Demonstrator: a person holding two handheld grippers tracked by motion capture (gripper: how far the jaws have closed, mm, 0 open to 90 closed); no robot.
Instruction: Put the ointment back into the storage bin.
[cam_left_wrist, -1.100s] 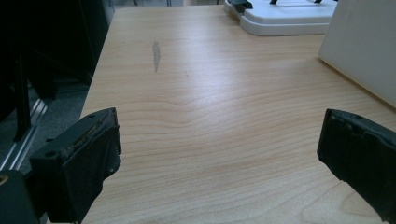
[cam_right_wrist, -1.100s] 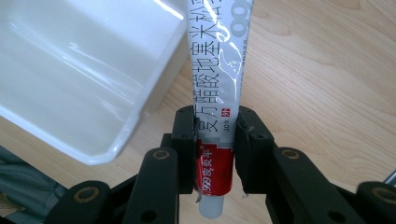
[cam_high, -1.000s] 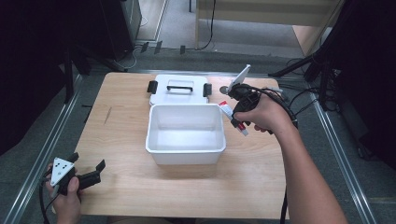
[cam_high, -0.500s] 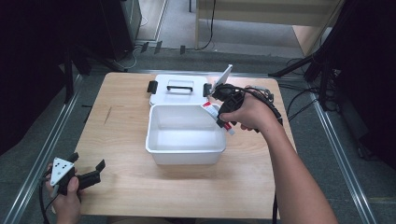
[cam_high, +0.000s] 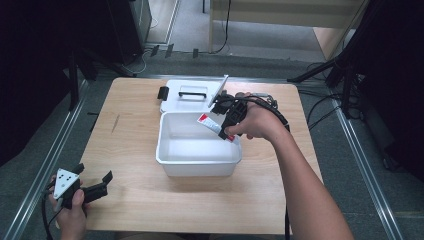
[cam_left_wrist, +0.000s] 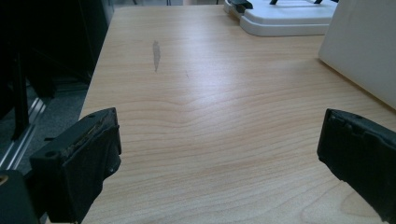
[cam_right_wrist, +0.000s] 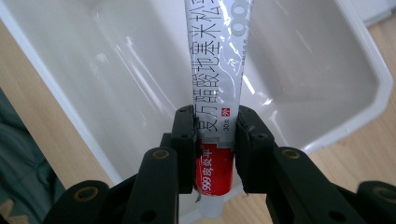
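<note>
A white and red ointment tube (cam_high: 212, 125) hangs over the right rear part of an open white bin (cam_high: 198, 161), and my right gripper (cam_high: 224, 131) is shut on it. In the right gripper view the jaws (cam_right_wrist: 215, 123) pinch the tube (cam_right_wrist: 217, 70) near its red end, with the bin's inside (cam_right_wrist: 116, 74) below it. The bin's white lid (cam_high: 192, 95), which has a black handle, lies flat behind it. My left gripper (cam_high: 94, 176) rests at the table's front left corner. Its jaws (cam_left_wrist: 219, 149) stand wide open over bare wood.
The wooden table (cam_high: 130, 135) has free room left of and in front of the bin. In the left gripper view the bin's wall (cam_left_wrist: 364, 51) is at the right and the lid (cam_left_wrist: 289, 18) lies farther off. Metal rails (cam_high: 50, 150) run along both sides of the table.
My right gripper has carried the tube leftward from beside the bin's right rear corner to over the bin. The left gripper has not moved.
</note>
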